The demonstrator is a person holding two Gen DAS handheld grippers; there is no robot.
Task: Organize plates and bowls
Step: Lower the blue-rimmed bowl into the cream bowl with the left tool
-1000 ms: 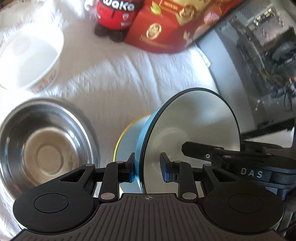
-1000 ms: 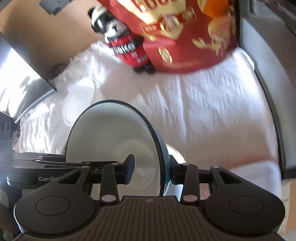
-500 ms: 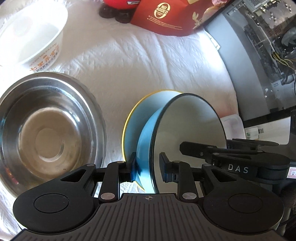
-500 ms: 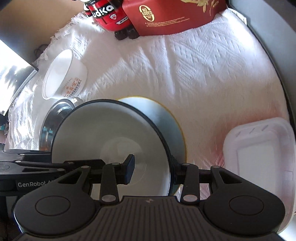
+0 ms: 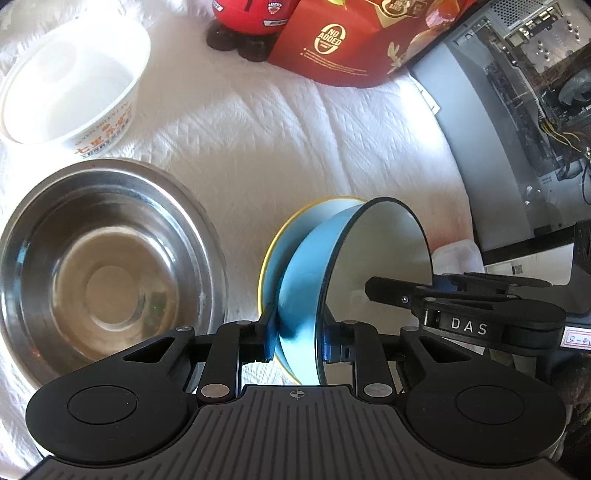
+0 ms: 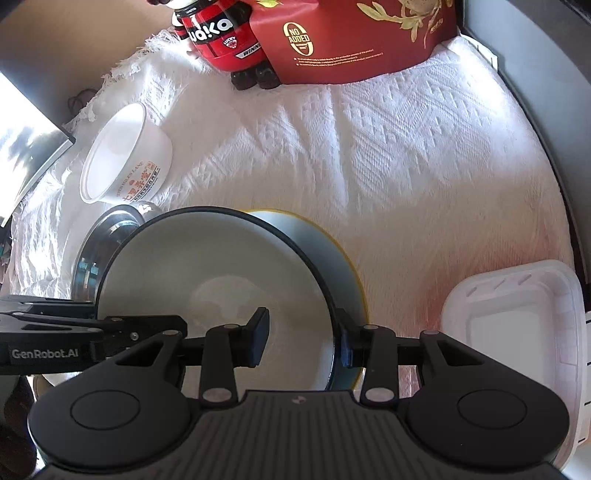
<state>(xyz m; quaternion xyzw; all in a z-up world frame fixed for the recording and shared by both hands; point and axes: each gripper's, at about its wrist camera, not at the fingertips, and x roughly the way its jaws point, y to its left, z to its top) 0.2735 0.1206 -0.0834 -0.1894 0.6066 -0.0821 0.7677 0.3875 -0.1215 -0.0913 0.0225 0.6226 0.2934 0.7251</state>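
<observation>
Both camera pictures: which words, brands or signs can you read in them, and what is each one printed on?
"NO ADDED": gold badge on the red box; the fine print under it is too small.
"WAKO", "LUCKY", "WINN...": red bottle.
"MILES LANE", partly cut off: white bowl; its orange characters are too small.
"GenRobot.AI": left gripper.
"DAS": right gripper.
White sticker by the right gripper: blurred.

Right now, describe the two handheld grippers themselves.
Both grippers are matte black, with ribbed bases, round side discs, silver rivets and blue pads. The left gripper bears white "GenRobot.AI" lettering, seen from the right wrist; the right gripper bears "DAS".
</observation>
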